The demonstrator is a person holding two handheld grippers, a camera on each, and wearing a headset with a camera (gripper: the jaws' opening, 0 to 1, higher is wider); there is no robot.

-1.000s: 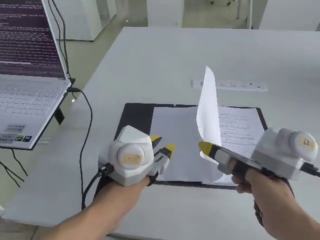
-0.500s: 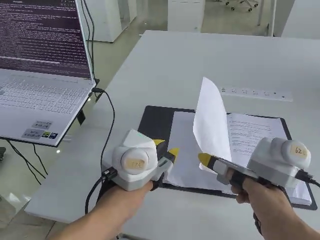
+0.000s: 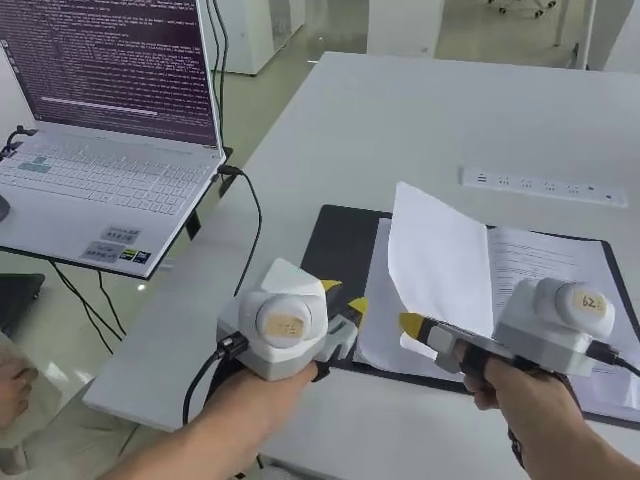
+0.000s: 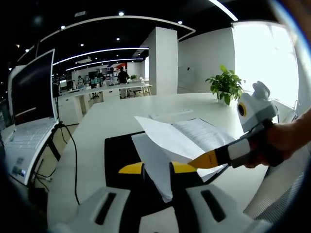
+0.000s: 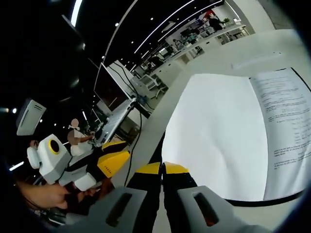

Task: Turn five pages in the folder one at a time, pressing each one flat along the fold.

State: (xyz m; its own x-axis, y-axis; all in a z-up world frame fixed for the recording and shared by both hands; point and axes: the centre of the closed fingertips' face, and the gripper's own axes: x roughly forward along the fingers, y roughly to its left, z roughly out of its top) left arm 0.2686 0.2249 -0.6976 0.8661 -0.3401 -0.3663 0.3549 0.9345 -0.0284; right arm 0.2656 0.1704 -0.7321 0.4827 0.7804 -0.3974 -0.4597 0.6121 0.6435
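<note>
A black folder (image 3: 338,250) lies open on the white table, with a printed page (image 3: 545,265) flat on its right half. My right gripper (image 3: 412,324) is shut on the lower edge of a blank white page (image 3: 440,262) and holds it lifted, leaning over the left half. In the right gripper view the jaws (image 5: 162,169) pinch the page (image 5: 218,141), beside the printed sheet (image 5: 286,116). My left gripper (image 3: 343,297) hovers open at the folder's near left corner, nothing between its fingers. In the left gripper view its gripper (image 4: 156,168) faces the page (image 4: 167,143), with the right gripper (image 4: 201,160) beyond.
An open laptop (image 3: 100,130) stands on a lower stand to the left, with black cables (image 3: 250,215) running to the table edge. A white power strip (image 3: 545,187) lies behind the folder. A person's hand (image 3: 15,385) shows at lower left.
The camera has swung left. The lifted page has tipped from nearly upright to leaning further over the left half, still pinched by the right gripper. The left gripper stays open nearby.
</note>
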